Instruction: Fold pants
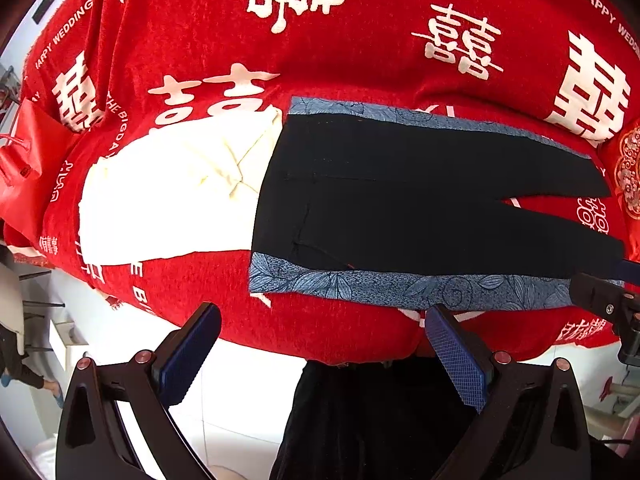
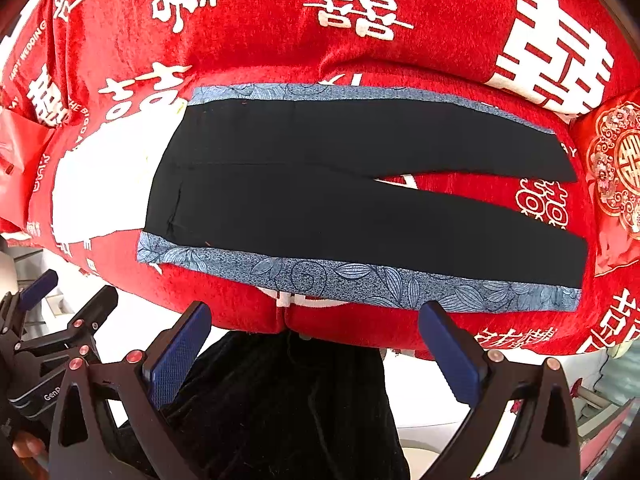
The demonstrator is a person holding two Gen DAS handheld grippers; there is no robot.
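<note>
Black pants (image 1: 400,204) (image 2: 320,188) with blue leaf-patterned side bands lie flat on the red cloth, waist to the left and both legs spread out to the right. My left gripper (image 1: 324,320) hovers open at the cloth's near edge, below the lower blue band, holding nothing. My right gripper (image 2: 316,316) is open too, just short of the same band, with its fingers apart and empty. The left gripper's body (image 2: 36,328) shows at the lower left of the right wrist view. Part of the right gripper (image 1: 608,304) shows at the right edge of the left wrist view.
A red cloth (image 1: 360,40) (image 2: 280,40) with white wedding characters covers the surface. A folded white garment (image 1: 172,188) (image 2: 104,184) lies left of the pants' waist. A red bag (image 1: 28,160) sits at far left and a red embroidered cushion (image 2: 616,168) at the right. The person's dark clothing (image 2: 288,404) is below.
</note>
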